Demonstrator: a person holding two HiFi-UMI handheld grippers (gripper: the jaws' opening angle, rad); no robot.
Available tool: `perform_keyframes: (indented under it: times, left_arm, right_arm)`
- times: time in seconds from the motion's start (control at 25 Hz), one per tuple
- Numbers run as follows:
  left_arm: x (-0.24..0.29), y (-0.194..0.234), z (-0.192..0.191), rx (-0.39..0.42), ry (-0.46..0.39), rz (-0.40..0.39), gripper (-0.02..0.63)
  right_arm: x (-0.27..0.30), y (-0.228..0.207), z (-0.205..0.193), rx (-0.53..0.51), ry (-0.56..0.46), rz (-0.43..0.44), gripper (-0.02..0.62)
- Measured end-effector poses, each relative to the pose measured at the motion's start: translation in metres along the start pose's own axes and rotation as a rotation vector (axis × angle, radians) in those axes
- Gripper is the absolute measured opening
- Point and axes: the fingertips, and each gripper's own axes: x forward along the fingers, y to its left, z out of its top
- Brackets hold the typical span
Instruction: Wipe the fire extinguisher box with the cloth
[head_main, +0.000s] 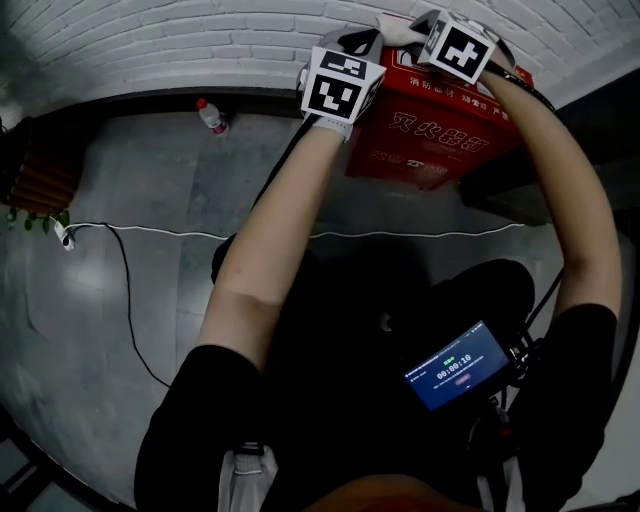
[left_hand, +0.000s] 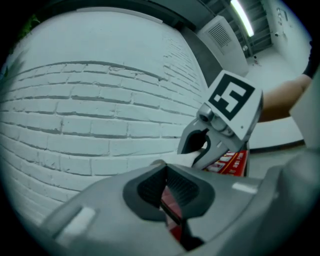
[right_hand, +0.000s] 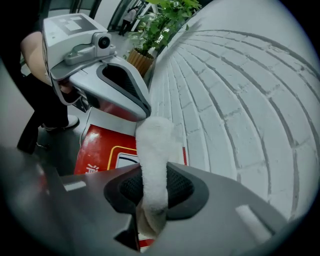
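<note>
— White brick wall (head_main: 200, 40) straight ahead on my feed, grey floor (head_main: 150, 300) under it. Where's the fire extinguisher box?

— I see the fire extinguisher box (head_main: 440, 130) red against the foot of that wall, at the upper right of the head view. Both grippers are over its top edge, close to the bricks.

— What's the right gripper doing?

— My right gripper (right_hand: 152, 185) is clamped on the cloth (right_hand: 155, 150). The white roll stands up between the pads, and its free end reaches the underside of the left gripper's body; I can't tell whether they touch.

— And the left?

— The left gripper (left_hand: 166, 175) has its pads drawn together with nothing between them. Red from the box shows just past them. It sits just beside the right one.

— Anything else around?

— A small bottle (head_main: 212, 116) lies on the floor by the wall, well apart from the box. A white cable (head_main: 200, 233) runs across the floor, a lit screen (head_main: 458, 365) is near my chest, and a potted plant (right_hand: 150, 30) stands further along the wall.
</note>
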Motion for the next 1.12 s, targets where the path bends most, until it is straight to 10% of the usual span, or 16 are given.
perform_keyframes:
  times: [1.12]
  left_arm:
    - [-0.085,-0.036,0.025,0.086,-0.015,0.033,-0.002]
  right_arm:
    - [-0.081,0.136,0.015,-0.059,-0.053,0.119,0.091]
